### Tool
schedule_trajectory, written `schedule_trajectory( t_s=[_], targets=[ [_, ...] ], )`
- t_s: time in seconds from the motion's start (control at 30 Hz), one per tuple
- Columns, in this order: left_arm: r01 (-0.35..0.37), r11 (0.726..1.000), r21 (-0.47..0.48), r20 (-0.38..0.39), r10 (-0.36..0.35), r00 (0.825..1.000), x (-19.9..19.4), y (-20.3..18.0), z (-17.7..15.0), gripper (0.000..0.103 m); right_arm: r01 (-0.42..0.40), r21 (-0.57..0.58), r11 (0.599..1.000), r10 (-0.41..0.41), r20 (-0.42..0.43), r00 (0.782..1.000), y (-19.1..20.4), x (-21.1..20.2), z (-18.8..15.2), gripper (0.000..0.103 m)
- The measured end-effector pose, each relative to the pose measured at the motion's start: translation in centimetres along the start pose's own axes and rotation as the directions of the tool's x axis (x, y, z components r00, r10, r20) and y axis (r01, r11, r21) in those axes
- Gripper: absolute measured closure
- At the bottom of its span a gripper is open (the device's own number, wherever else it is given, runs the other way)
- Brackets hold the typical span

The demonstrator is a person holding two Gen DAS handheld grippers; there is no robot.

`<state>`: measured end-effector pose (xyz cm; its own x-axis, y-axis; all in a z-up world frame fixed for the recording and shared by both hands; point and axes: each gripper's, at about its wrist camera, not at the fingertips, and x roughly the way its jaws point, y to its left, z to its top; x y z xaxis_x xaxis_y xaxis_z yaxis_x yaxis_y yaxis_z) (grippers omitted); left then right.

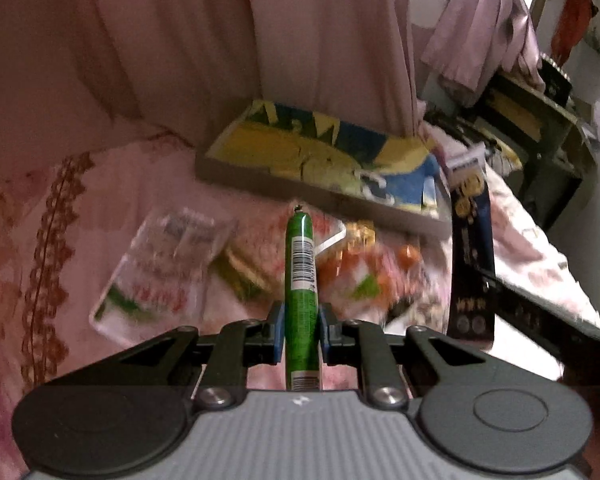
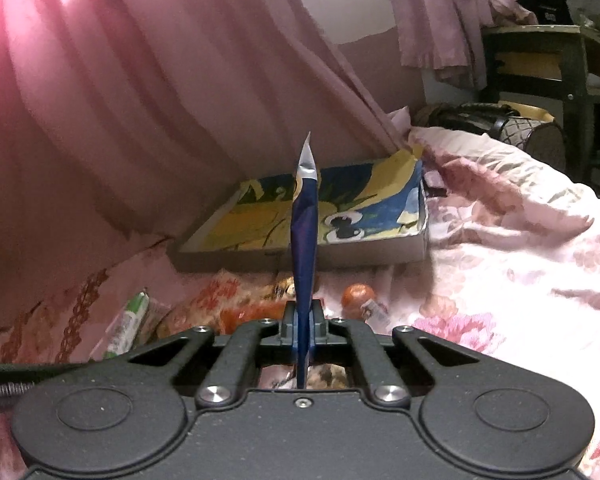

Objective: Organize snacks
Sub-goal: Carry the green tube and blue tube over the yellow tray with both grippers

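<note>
Snacks in transit: left claw (image 1: pixel 300 334) clamps a green sausage stick (image 1: pixel 300 276); right claw (image 2: pixel 303 330) pinches a dark blue packet (image 2: pixel 304 236), both raised above the bed (image 2: pixel 520 248). Beyond the loose snack pile (image 1: pixel 340 268) lies a shallow box (image 1: pixel 320 168), seemingly holding no snacks. Judged step: carrying. Next: reach over the pile, release inside the box.

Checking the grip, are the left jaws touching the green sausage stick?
Touching: left wrist view shows both jaws pressed against the green foil-wrapped sausage stick, no gap.
</note>
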<state>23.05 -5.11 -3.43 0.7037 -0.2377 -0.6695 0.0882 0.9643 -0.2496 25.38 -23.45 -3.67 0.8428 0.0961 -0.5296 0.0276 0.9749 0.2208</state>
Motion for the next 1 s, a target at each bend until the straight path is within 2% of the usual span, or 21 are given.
schedule_trajectory(
  t_s=[0.57,0.77,1.0],
  targets=[
    [0.027,0.999,0.018,0.103,-0.028,0.994,5.2,-2.5,8.5,0.084,0.061,0.061,0.996,-0.070,0.150,0.986,-3.1,4.0,3.8,0.099],
    [0.034,0.999,0.019,0.117,-0.036,0.992,8.2,-3.5,11.3,0.084,0.075,0.074,0.994,-0.088,0.192,0.977,-4.5,6.4,5.7,0.099],
    [0.035,0.999,0.025,0.136,-0.038,0.990,13.0,-4.4,14.3,0.084,0.086,0.062,0.994,-0.097,0.202,0.975,-6.4,10.0,7.1,0.099]
  ],
)
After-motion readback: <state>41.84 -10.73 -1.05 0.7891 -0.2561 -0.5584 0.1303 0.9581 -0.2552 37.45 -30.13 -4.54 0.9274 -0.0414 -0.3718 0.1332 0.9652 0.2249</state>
